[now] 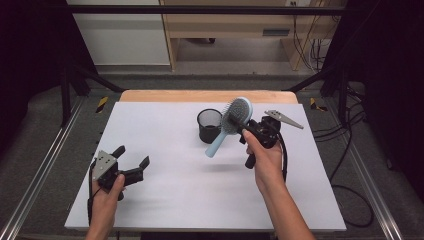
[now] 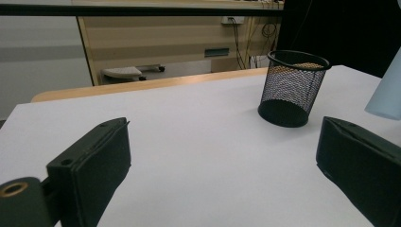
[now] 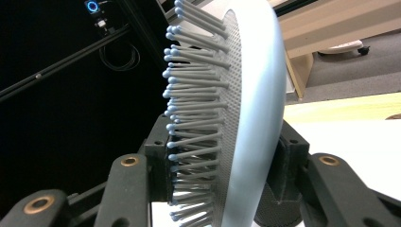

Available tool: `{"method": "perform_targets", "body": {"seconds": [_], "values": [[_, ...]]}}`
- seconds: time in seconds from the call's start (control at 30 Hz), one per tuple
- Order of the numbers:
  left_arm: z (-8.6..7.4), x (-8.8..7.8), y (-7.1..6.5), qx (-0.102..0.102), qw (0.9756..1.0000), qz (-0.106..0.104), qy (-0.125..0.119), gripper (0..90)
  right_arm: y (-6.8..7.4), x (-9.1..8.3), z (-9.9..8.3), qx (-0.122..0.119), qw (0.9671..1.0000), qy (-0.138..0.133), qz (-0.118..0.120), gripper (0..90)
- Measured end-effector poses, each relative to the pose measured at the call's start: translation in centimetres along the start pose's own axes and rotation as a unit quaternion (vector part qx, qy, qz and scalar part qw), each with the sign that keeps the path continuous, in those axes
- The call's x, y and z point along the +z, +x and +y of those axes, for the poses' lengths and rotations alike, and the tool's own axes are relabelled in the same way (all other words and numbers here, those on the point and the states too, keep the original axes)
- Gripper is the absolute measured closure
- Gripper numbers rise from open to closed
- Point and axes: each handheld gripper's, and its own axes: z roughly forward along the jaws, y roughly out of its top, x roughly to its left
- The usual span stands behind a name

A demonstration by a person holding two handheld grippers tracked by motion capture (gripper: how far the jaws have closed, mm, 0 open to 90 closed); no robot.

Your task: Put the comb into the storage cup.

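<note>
A light blue hairbrush (image 1: 231, 123) is held in the air by my right gripper (image 1: 239, 126), whose jaws are shut on its bristled head (image 3: 231, 118); the handle slants down to the left. The brush hangs just right of a black mesh cup (image 1: 209, 125) that stands upright on the white table top (image 1: 190, 180). My left gripper (image 1: 133, 156) rests low near the table's left front, its jaws spread wide with nothing between them. From the left gripper view the mesh cup (image 2: 292, 88) stands ahead to the right, and the brush handle's tip (image 2: 387, 92) shows at the right edge.
The table's wooden back edge (image 1: 207, 96) runs behind the cup. Black frame rails and cables flank the table on both sides. A wooden cabinet (image 1: 240, 25) stands on the floor beyond.
</note>
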Motion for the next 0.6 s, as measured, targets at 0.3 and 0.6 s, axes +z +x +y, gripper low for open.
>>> {"method": "perform_targets", "body": {"seconds": [0.3, 0.6], "values": [[-0.6, 0.4, 0.5, -0.006, 1.0, -0.001, 0.003, 3.6, -0.1, 0.1, 0.7, 0.004, 0.9999, -0.009, -0.005, 52.3], [-0.7, 0.5, 0.7, -0.011, 0.9999, -0.002, 0.005, 3.4, 0.4, 0.5, 1.7, 0.005, 0.9999, -0.013, 0.002, 52.1]]}}
